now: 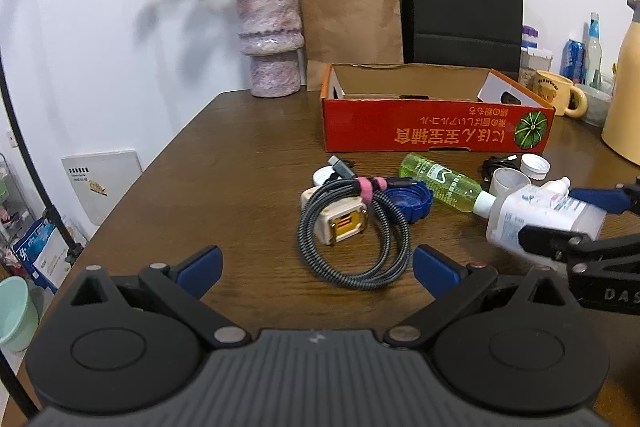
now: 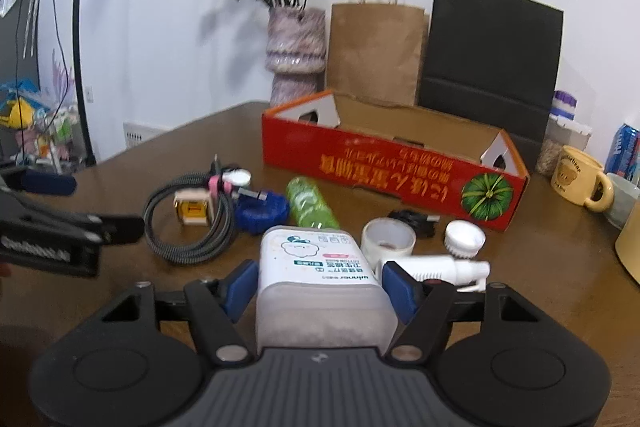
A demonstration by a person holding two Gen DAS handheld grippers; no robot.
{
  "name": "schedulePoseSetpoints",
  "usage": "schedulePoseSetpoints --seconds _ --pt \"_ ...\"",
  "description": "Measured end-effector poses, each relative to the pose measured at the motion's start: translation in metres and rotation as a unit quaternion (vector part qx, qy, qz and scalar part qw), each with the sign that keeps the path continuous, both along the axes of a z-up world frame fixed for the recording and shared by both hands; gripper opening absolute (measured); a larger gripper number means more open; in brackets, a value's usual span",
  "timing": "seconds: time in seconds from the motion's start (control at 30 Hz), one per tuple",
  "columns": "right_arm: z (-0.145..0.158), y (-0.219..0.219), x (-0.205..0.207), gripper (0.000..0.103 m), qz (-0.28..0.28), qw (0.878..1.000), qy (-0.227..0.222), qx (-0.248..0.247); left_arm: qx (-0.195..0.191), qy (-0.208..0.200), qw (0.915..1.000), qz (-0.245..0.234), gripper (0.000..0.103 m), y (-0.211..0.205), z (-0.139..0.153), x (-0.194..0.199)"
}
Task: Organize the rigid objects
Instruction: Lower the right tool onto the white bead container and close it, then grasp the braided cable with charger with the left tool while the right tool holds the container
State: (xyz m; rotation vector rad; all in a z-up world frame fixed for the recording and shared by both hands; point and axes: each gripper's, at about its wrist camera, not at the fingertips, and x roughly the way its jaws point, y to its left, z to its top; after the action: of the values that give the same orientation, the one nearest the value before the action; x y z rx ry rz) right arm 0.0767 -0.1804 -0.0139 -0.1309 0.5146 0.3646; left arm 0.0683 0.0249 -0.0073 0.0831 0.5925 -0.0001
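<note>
My right gripper (image 2: 318, 283) is shut on a white plastic cotton-swab box (image 2: 316, 267), one blue pad against each side; the box (image 1: 536, 215) shows in the left wrist view too. The red cardboard box (image 2: 360, 163) stands open farther back on the table. My left gripper (image 1: 318, 267) is open and holds nothing, just short of a coiled grey cable (image 1: 352, 247) wrapped around a cream charger (image 1: 340, 223). A green bottle (image 1: 440, 183), a blue lid (image 1: 412, 203), a white cup (image 2: 388, 239), a white cap (image 2: 464, 233) and a white spray bottle (image 2: 440, 267) lie nearby.
A pink vase (image 1: 272, 39) with dried flowers, a brown paper bag (image 1: 352, 15) and a black one (image 1: 464, 7) line the wall behind the red box. A yellow mug (image 2: 580, 179) and a cream jug (image 1: 624, 87) stand at the right. The table's edge (image 1: 160, 163) drops off at the left.
</note>
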Motion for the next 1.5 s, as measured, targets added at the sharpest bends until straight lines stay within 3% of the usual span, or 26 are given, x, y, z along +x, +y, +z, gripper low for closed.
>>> schedulePoseSetpoints --seconds 0.43,0.8,1.0,1.1,1.5 --pt "0.018 -0.026 0.014 0.066 -0.024 0.998 -0.056 0.029 0.018 0.037 0.9992 0.005 0.103 -0.031 -0.016 0.049" --pt "0.013 -0.044 0.026 0.065 -0.045 0.995 -0.074 0.046 0.052 0.055 0.9951 0.064 0.103 -0.046 -0.039 0.078" --pt "0.014 -0.045 0.023 0.065 -0.047 0.994 -0.081 0.051 0.045 0.051 0.9954 0.067 0.103 -0.044 -0.041 0.079" --pt "0.013 -0.045 0.022 0.065 -0.050 0.994 -0.082 0.052 0.025 0.050 0.9966 0.061 0.091 -0.041 -0.040 0.078" --pt "0.011 -0.041 0.010 0.064 -0.063 0.992 -0.097 0.051 0.020 0.022 0.9980 0.056 0.089 -0.042 -0.031 0.065"
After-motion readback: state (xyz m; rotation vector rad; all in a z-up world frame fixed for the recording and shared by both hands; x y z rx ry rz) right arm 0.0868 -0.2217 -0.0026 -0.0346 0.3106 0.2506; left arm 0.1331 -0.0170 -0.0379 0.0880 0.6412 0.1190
